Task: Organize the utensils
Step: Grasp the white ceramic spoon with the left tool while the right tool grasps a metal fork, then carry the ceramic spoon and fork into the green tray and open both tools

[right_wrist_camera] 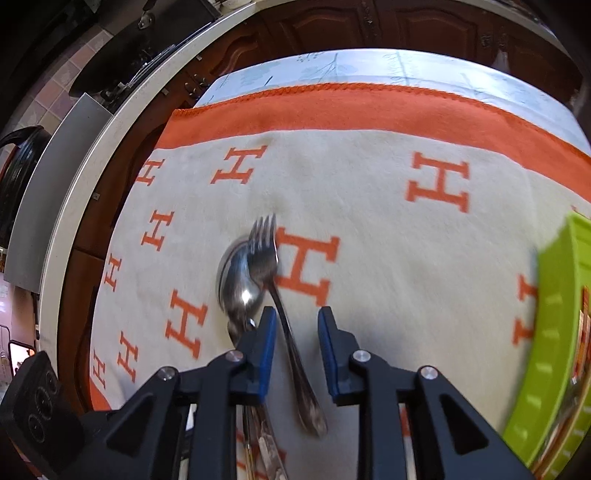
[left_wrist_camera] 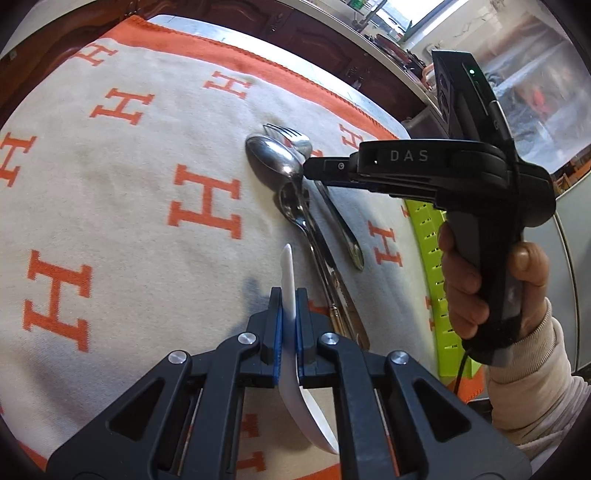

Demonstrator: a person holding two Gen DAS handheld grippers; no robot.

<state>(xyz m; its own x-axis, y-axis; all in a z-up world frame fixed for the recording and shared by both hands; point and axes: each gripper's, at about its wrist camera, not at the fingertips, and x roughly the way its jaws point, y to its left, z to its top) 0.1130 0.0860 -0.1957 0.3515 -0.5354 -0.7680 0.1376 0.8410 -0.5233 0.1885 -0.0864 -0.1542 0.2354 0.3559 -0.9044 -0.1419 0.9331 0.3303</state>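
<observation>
My left gripper (left_wrist_camera: 289, 295) is shut on a white plastic spoon (left_wrist_camera: 289, 273); its handle sticks forward between the blue pads and its bowl hangs back under the gripper. Ahead on the H-patterned cloth (left_wrist_camera: 129, 221) lies a pile of metal cutlery: a large spoon (left_wrist_camera: 269, 158), a smaller spoon (left_wrist_camera: 291, 206), a fork (left_wrist_camera: 286, 133) and a knife (left_wrist_camera: 340, 291). My right gripper (left_wrist_camera: 308, 170), held by a hand (left_wrist_camera: 465, 288), points down at the pile. In the right wrist view this gripper (right_wrist_camera: 295, 325) is open, astride the fork (right_wrist_camera: 275, 295) handle without pressing it, with the large spoon (right_wrist_camera: 238, 280) just left.
A lime green slotted basket (right_wrist_camera: 554, 332) stands at the cloth's right edge, also visible as the basket (left_wrist_camera: 432, 258) behind the right gripper. Dark wooden cabinets (right_wrist_camera: 406, 22) and a counter edge (right_wrist_camera: 92, 147) run behind the table. The cloth's orange border (right_wrist_camera: 369, 107) marks its far side.
</observation>
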